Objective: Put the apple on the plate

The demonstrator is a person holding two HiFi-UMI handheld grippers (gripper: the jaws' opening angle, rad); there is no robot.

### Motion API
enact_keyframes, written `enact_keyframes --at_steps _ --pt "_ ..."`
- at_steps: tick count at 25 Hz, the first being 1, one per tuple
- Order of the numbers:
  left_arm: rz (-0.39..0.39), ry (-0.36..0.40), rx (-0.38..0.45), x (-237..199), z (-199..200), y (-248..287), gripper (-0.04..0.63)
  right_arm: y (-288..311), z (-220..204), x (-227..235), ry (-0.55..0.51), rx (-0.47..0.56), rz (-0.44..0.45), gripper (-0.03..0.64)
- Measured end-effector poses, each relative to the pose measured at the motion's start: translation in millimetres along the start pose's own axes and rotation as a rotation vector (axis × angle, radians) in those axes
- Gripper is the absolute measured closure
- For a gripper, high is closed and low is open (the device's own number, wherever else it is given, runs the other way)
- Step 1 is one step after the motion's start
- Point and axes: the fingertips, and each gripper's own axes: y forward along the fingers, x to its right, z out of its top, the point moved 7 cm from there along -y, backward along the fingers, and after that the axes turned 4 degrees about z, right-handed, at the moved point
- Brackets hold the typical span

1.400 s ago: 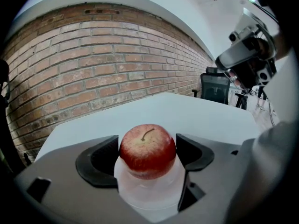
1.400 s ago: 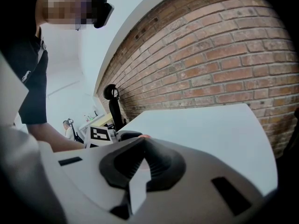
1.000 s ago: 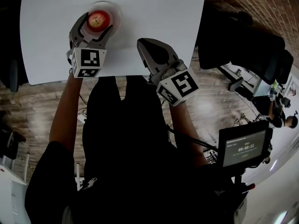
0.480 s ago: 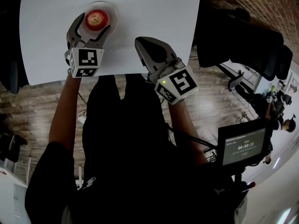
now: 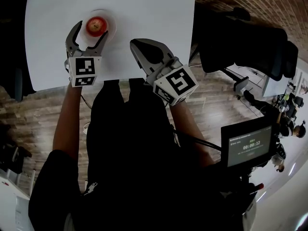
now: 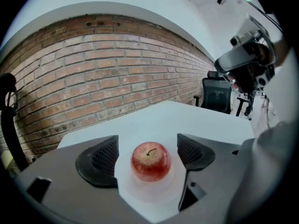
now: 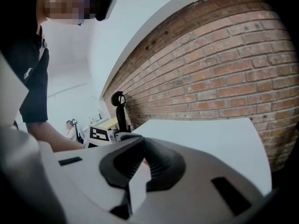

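Apple [image 5: 96,25] sits on the plate [image 5: 110,19]; left claw [image 5: 90,32] gapes around it, seemingly clear (released, I'd say). Right claw [image 5: 135,45] pinched together, idle right of the plate.

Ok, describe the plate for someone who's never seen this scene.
Start at the white table. Near its left side, at the tips of the left gripper's open fingers, lies a small round plate. It nearly matches the table, but a red apple sits on it.

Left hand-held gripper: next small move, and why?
Probably draw the left hand-held gripper straight back. The apple sits on the plate, with the jaws open and clear of it on either side, so the placing looks done.
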Motion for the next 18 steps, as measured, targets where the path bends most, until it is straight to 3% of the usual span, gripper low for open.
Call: enact_keyframes --at_steps 9,18 --pt "0.055 -0.004 0.019 6 26 -37 0.418 -15 28 -21 -0.071 0.057 0.059 0.614" --pt "0.106 -0.011 0.028 8 37 -68 0.502 -21 40 -35 -0.114 0.081 0.113 0.612"
